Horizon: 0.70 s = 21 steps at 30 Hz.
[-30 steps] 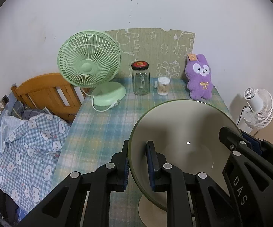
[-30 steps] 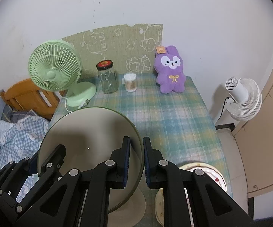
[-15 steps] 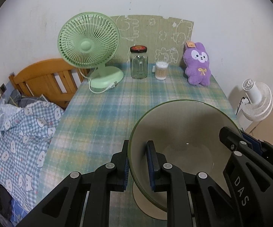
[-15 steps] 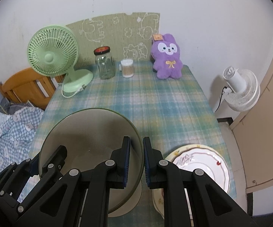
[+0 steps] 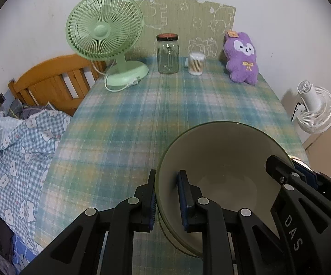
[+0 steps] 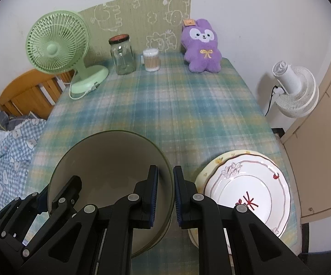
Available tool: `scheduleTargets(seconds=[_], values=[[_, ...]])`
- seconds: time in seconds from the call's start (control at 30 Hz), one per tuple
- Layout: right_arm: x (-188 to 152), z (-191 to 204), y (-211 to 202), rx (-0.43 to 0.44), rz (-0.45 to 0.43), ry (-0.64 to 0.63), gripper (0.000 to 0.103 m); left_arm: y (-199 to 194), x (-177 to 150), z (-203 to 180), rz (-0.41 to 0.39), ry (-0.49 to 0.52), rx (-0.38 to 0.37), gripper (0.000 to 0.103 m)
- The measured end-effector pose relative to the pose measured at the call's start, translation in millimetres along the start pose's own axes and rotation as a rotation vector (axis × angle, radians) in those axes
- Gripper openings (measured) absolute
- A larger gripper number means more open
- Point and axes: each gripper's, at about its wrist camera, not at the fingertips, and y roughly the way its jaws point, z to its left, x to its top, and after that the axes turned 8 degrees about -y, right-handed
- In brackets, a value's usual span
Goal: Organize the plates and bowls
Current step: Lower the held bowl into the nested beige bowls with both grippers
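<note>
Bowl [image 5: 222, 160] sits at the table's [image 5: 142, 119] near edge. Left gripper [image 5: 167, 194] clamps its left rim, right gripper [image 6: 165, 189] its right rim, one finger inside each. Stacked plates [image 6: 245, 188] lie just right.

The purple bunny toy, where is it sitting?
The purple bunny toy sits at the table's far right corner against the wall, right of the cotton swab cup.

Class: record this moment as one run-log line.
left gripper: shut on olive-rimmed ceramic bowl | right gripper: same rim | stacked white floral plates: beside
</note>
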Motion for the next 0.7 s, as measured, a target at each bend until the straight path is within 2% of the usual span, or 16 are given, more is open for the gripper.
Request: scheduleTargets(seconds=[0.7], values=[[-13.0,4.6,26.5,-0.018,0.078,0.019,0.017,24.4,-15.7,7.8,0.065,0.023,-0.016,0.014]])
